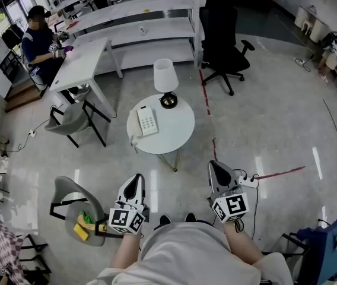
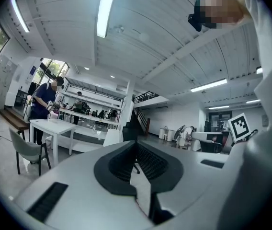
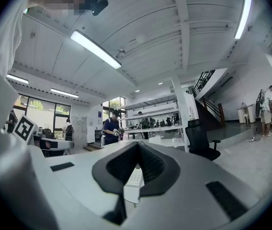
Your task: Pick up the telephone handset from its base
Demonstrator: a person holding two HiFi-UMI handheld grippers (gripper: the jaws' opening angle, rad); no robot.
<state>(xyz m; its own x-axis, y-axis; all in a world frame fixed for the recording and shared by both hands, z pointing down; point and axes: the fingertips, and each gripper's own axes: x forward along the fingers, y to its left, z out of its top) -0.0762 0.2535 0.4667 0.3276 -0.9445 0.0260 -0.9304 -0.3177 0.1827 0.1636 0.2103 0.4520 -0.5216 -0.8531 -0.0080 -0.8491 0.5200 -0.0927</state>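
A white telephone [image 1: 145, 122] lies on the round white table [image 1: 177, 129], its handset [image 1: 133, 125] resting along the base's left side with a cord hanging over the table edge. My left gripper [image 1: 134, 184] and right gripper [image 1: 218, 172] are held close to my body, well short of the table, both pointing level toward it. Both are shut with nothing in them. In the right gripper view the telephone's keypad [image 3: 135, 178] shows through the slot below the closed tips of the right gripper [image 3: 137, 144]. In the left gripper view the tips of the left gripper [image 2: 136, 143] meet.
A white lamp [image 1: 165, 76] with a dark base stands at the table's far edge. A black office chair [image 1: 225, 40] is behind, a grey chair [image 1: 70, 117] to the left, another [image 1: 73, 209] by my left side. A power strip [image 1: 248, 181] lies on the floor. A person [image 1: 38, 40] sits at a white desk [image 1: 82, 61].
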